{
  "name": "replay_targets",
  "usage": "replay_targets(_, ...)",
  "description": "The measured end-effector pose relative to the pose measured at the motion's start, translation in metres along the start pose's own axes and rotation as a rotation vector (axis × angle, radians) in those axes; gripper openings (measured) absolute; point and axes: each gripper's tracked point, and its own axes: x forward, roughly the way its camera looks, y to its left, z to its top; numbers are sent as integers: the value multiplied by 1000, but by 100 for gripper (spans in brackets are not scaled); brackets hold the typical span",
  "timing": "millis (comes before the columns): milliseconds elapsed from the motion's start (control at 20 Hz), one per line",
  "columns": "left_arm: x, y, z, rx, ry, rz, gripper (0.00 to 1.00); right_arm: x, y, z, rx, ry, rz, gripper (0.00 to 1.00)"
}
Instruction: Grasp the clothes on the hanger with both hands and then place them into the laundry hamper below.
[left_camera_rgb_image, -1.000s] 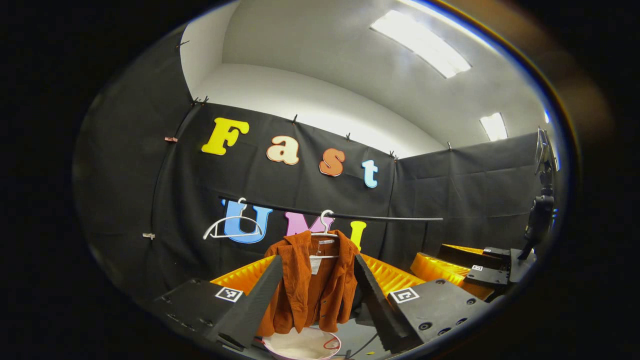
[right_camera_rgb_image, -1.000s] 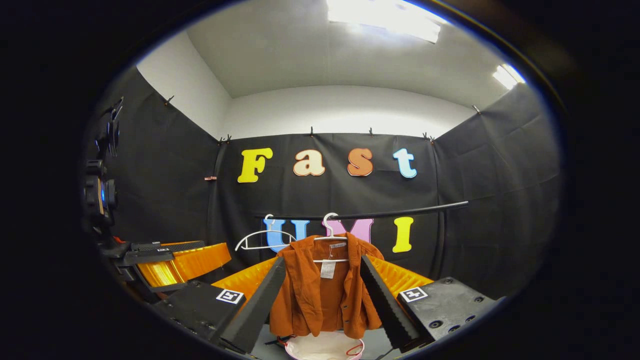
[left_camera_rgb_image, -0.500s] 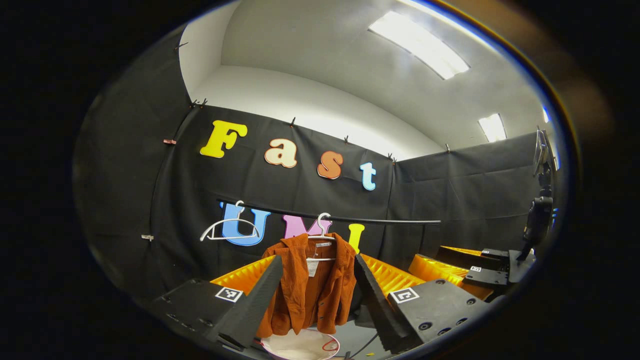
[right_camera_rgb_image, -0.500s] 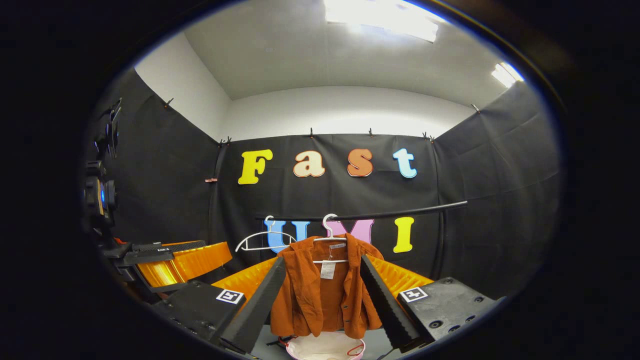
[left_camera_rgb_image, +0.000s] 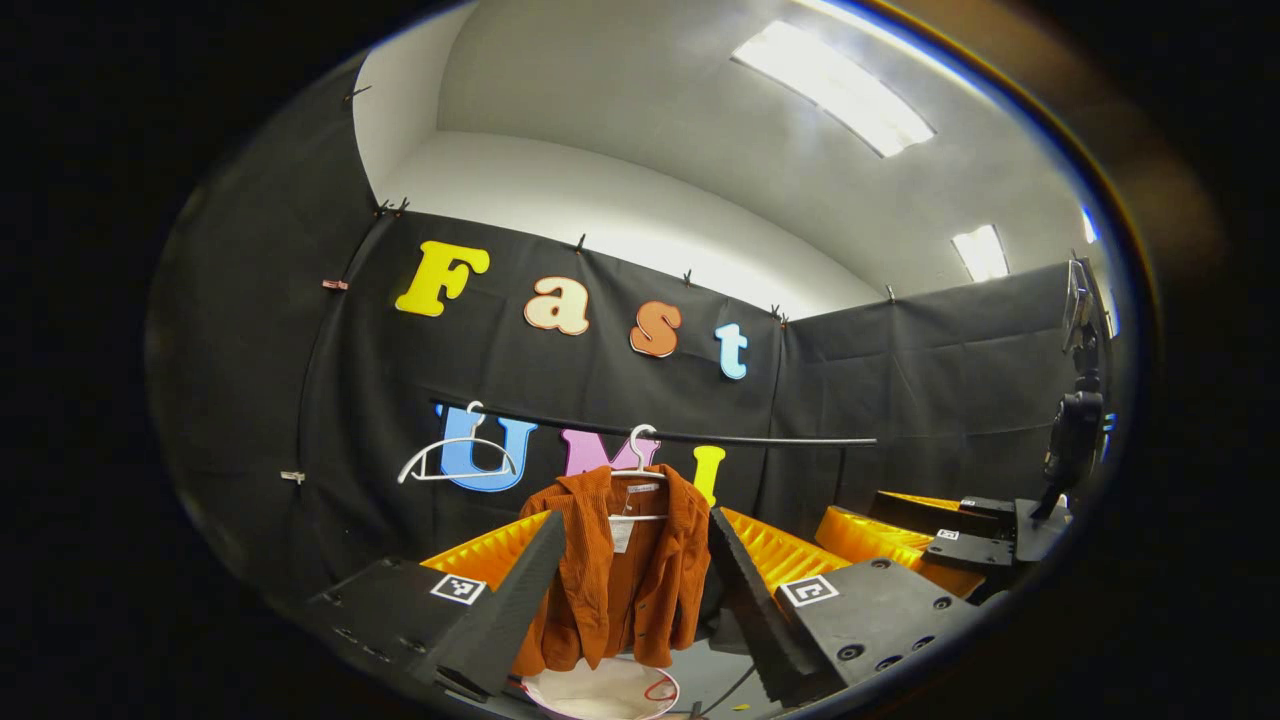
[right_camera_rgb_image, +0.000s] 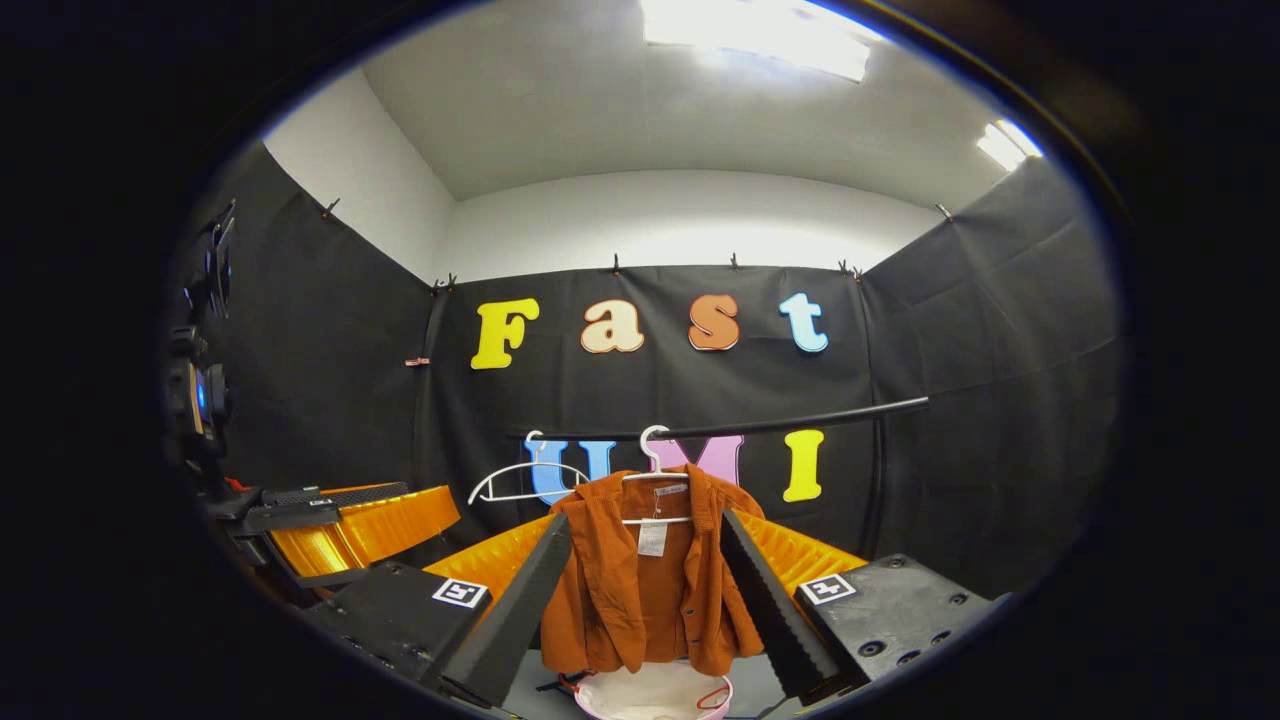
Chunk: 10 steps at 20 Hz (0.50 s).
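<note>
The rust-orange jacket (right_camera_rgb_image: 650, 580) hangs on a white hanger (right_camera_rgb_image: 655, 470) from the black rail (right_camera_rgb_image: 740, 430), framed between each gripper's fingers but well ahead of them, untouched. The white laundry hamper (right_camera_rgb_image: 652, 695) sits directly beneath. The left gripper (left_camera_rgb_image: 630, 590) and right gripper (right_camera_rgb_image: 645, 590) both stand with fingers wide apart. Judging from this, each should advance to a separate shoulder, pinch thick cloth, then lift clear of the hanger.

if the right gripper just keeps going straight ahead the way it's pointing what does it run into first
Most likely the orange jacket on the white hanger: it hangs squarely between the open right gripper fingers, with nothing visibly in front of it. How far off it is cannot be judged.
</note>
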Motion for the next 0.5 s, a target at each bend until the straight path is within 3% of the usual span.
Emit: replay_targets(500,-1,16,-13,-37,36,-74,91,-13,10,-12,-38,19,-90,97)
